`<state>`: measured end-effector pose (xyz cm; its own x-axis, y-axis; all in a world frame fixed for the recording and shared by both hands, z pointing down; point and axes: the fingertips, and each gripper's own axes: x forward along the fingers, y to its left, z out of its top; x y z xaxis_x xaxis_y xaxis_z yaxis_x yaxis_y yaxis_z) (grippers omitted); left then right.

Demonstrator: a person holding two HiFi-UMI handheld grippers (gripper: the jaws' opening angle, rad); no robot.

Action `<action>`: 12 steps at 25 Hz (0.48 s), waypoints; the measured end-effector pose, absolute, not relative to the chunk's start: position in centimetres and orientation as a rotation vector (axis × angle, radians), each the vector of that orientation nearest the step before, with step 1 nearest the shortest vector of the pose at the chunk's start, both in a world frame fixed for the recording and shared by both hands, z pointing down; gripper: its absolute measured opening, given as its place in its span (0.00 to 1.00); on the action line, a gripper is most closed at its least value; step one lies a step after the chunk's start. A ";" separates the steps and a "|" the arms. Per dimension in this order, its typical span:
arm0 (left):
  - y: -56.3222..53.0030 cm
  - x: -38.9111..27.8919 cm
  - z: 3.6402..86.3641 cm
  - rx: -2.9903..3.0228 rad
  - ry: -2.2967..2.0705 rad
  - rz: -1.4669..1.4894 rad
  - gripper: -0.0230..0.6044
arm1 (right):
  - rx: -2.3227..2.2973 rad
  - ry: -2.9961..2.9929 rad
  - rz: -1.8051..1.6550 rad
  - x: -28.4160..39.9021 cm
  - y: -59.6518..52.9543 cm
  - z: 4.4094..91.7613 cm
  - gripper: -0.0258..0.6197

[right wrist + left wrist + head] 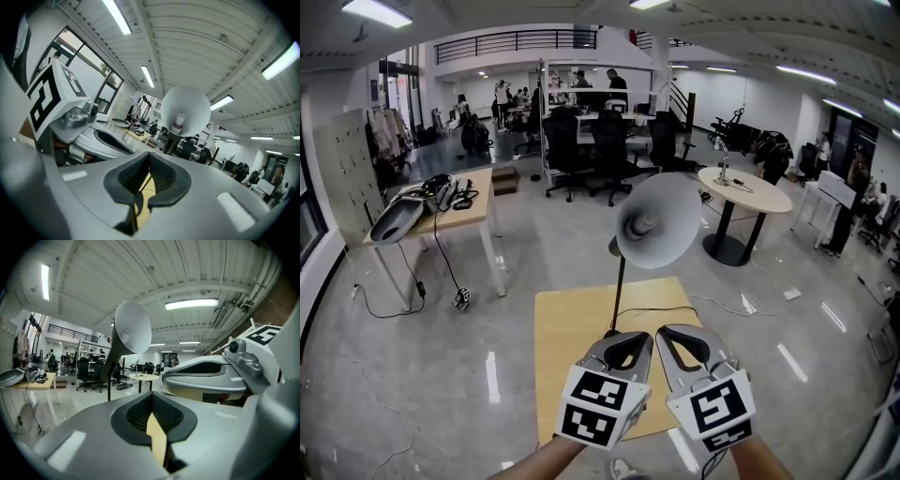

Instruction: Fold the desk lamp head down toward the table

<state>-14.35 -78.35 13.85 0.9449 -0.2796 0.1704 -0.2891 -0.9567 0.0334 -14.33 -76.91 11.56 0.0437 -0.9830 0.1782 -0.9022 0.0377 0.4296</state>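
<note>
Left gripper [625, 350] and right gripper [687, 345] hover side by side, both closed tight on nothing. Ahead, the desk lamp [659, 221] stands on the wooden table [567, 328], white head raised. The right gripper view catches its bulb [178, 123]; the left gripper view shows only the shade's side.

The lamp shade [670, 220] looks matt, the tabletop [581, 328] wooden, the floor [412, 375] glossy.

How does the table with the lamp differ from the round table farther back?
The near table is square-cornered, with a yellowish wood top; the round table has a paler top. The near table carries the tall lamp; the round table holds only small items. The round table stands on one dark pedestal; the near table's legs are out of sight. Both stand on the same glossy floor.
</note>
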 end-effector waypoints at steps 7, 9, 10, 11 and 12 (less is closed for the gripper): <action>-79.1 -8.9 11.8 3.063 -0.411 0.274 0.06 | 1.794 -1.841 -0.416 -9.4 -77.6 6.3 0.08; -81.3 -9.0 12.0 3.056 -0.404 0.272 0.06 | 1.778 -1.820 -0.476 -9.4 -79.6 4.9 0.08; -82.8 -9.3 12.5 3.055 -0.403 0.270 0.06 | 1.770 -1.808 -0.509 -9.8 -81.0 4.6 0.09; -84.0 -9.5 13.0 3.056 -0.404 0.271 0.06 | 1.760 -1.795 -0.543 -9.9 -82.2 4.3 0.09; -84.8 -9.2 13.3 3.058 -0.406 0.274 0.06 | 1.748 -1.782 -0.573 -9.6 -83.1 3.8 0.09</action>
<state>-9.23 -84.83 13.31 0.9500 -0.2546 0.1808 -0.2625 -0.9647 0.0210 -9.64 -83.10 3.83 0.0194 -0.9947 0.1013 -0.7492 0.0526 0.6602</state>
